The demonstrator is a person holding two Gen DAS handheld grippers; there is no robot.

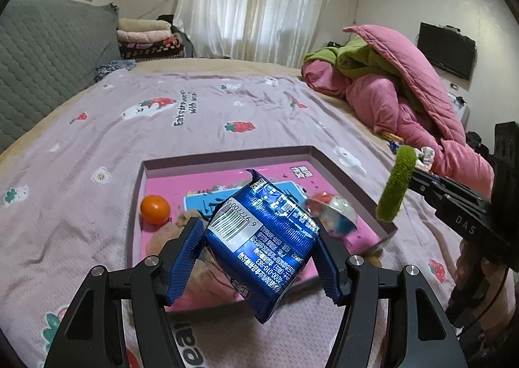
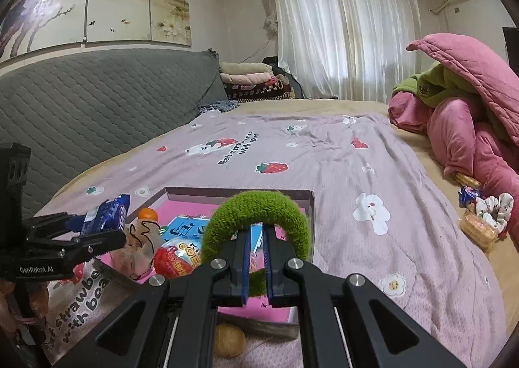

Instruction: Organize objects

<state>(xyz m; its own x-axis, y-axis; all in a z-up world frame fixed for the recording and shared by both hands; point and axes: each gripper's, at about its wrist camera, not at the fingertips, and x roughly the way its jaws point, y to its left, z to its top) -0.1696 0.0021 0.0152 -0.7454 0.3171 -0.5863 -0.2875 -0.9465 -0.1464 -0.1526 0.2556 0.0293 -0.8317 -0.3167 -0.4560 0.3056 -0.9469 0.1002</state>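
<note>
A: A strawberry-print bedspread is seen under a shallow pink box.
B: A blue snack packet is pinched by the left gripper above it; a green scrunchie is clamped by the right gripper.

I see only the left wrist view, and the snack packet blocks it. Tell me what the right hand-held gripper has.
Observer: The right hand-held gripper is shut on a green scrunchie, whose ring arches over its fingertips.
Operator: Report anything loose outside the box.
Observer: A tan ball lies on the bedspread just outside the near wall of the box.
Operator: List what lies by the quilt.
Observer: A white scrunchie, a small blue wrapper and wrapped biscuits.
</note>
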